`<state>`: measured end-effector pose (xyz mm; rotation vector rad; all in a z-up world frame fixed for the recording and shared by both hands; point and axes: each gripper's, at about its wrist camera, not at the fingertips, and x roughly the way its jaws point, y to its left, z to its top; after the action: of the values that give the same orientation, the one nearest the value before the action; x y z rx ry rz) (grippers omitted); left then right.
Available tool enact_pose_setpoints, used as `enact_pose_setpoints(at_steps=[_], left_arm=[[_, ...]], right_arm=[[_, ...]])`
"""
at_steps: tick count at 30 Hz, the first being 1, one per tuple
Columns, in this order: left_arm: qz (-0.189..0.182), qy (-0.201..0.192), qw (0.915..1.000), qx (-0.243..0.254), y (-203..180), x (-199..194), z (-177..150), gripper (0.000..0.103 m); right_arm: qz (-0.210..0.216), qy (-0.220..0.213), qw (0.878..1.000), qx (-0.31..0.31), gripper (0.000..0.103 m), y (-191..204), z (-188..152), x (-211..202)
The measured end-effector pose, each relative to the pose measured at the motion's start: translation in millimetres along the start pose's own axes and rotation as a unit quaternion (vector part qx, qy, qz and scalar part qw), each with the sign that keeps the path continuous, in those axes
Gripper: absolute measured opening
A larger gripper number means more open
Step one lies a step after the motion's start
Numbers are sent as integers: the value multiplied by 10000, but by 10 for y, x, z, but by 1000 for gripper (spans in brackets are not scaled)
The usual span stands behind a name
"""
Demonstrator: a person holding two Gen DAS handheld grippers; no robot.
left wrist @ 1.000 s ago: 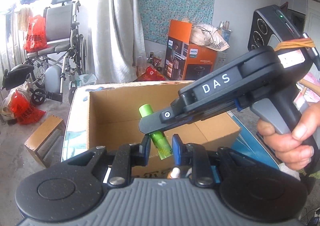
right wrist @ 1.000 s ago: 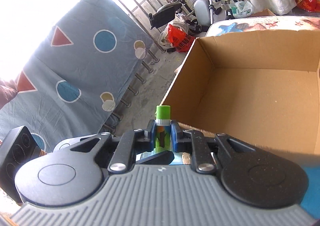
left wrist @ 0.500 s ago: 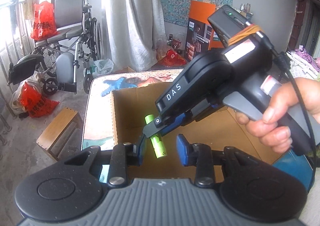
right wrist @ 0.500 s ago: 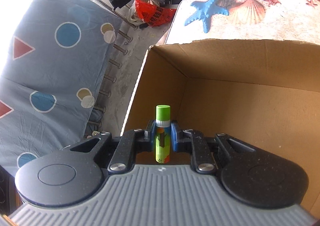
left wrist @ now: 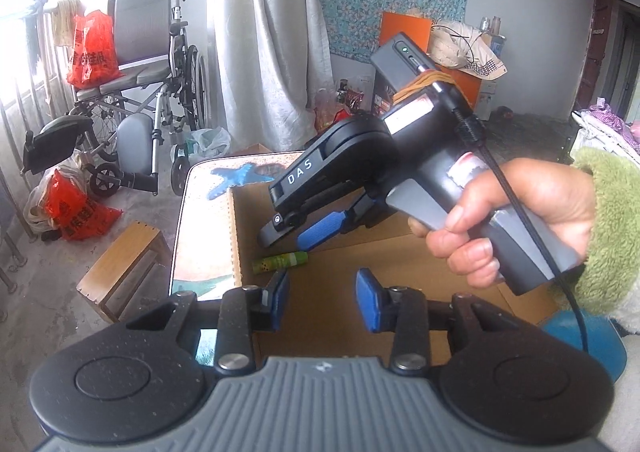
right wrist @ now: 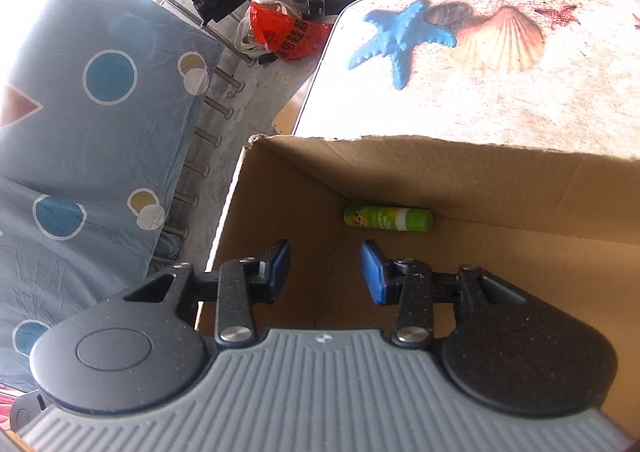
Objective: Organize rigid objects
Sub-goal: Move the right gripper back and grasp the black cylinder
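Cardboard box (right wrist: 500, 188) on the seashell-printed counter (right wrist: 460, 92) holds one item so far: a green tube (right wrist: 388, 218) lying on its side on the box floor, against the far wall near the corner. That placement looks done; no other rigid objects show, so what remains cannot be told. Right hand-held gripper (right wrist: 325, 272), over the box, has just been opening and stands spread with nothing between its pads. Left hand-held gripper (left wrist: 323, 298) has likewise been opening, spread and empty.

Bright daylight, blown-out glare at upper left, fisheye bending at edges, soft shadow inside cardboard box (right wrist: 500, 188), perhaps slightly hazy
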<state>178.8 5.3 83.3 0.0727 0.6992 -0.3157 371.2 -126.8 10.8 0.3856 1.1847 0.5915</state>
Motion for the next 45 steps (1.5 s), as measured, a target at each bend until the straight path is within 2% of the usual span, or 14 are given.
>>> enact_pose_setpoints(at_steps=[7, 11, 17, 22, 26, 29, 32, 37, 45], left_arm=[[-245, -353, 9991, -54, -131, -390, -131, 46], [-388, -485, 9981, -42, -246, -604, -256, 47], [-778, -485, 9958, 87, -478, -797, -577, 49], [-1028, -275, 9941, 202, -720, -708, -898, 49], [-823, -39, 9958, 397, -928, -474, -1101, 48], [-733, 103, 9959, 516, -1016, -292, -1177, 39], [-749, 135, 9952, 620, -1071, -176, -1226, 36], [-682, 140, 9951, 704, -1096, -11, -1237, 28], [-646, 223, 9954, 676, -1102, 150, -1249, 22]], right_arm=[[356, -639, 9973, -20, 41, 63, -343, -864], [552, -1016, 9933, 29, 41, 11, -701, -1424], [730, -1548, 9852, -43, 41, -83, -1488, -2170], [585, -2088, 9755, -373, 41, -117, -2205, -2556], [284, -2350, 9692, -686, 41, -151, -2715, -2488], [-30, -2337, 9680, -910, 39, -173, -2983, -2238], [-245, -2252, 9676, -1112, 37, -162, -3123, -1976], [-464, -2096, 9638, -1579, 33, -52, -3154, -1684], [-556, -1759, 9659, -1818, 24, 11, -2866, -1382]])
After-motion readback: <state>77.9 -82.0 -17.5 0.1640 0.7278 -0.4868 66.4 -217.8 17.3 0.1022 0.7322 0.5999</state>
